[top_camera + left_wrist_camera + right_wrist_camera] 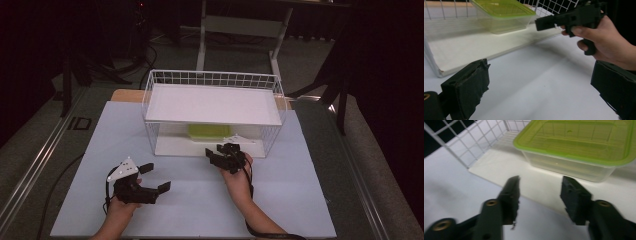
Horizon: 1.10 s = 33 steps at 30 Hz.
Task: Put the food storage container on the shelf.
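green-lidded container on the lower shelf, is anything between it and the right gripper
Nothing visible stands in the way. The right gripper is open at the open front of the wire rack, and in its own view only bare white shelf lies between its jaws and the container. The upper shelf sits above that path.

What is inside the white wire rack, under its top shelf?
On the white wire rack's lower board sits a clear plastic container with a green lid. Its lid is on, and no contents are discernible through the translucent walls.

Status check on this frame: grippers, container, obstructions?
Both hand-held grippers open, empty: left, right. Green-lidded container on wire rack's lower shelf. Nothing blocking.
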Available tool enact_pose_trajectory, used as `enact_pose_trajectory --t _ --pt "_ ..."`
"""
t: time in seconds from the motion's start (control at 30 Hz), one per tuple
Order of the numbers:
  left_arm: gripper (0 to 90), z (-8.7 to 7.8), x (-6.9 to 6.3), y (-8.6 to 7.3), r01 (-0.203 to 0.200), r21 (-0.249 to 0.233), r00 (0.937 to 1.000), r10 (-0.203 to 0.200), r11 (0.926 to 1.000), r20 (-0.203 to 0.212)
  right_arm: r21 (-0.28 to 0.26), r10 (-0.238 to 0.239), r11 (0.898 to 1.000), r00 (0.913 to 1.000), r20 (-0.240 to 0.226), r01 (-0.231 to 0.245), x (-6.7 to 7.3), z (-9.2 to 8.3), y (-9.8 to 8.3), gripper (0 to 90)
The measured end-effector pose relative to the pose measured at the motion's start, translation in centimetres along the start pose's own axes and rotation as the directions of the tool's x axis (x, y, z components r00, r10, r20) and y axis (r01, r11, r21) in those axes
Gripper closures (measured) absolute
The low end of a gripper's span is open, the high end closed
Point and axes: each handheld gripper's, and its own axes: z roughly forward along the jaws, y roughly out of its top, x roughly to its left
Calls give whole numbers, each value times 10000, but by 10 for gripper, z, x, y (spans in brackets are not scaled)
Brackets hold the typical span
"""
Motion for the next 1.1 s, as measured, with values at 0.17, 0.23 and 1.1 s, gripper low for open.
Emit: enact_pose_trajectory --t 0.17,0.23,1.1 --pt "27 -2 -1 1 -315 -21 9995 315 9995 76 261 -154 9995 9943 -1058 182 2 -8 -7 220" --pt "27 -2 -1 0 -361 38 9992 360 9993 170 206 -440 9987 9929 -1106 465 4 -11 -10 199" --pt "27 -25 -9 1 -891 -129 9958 894 9959 209 -479 -1381 9901 9757 -1701 1318 3 -84 -30 200"
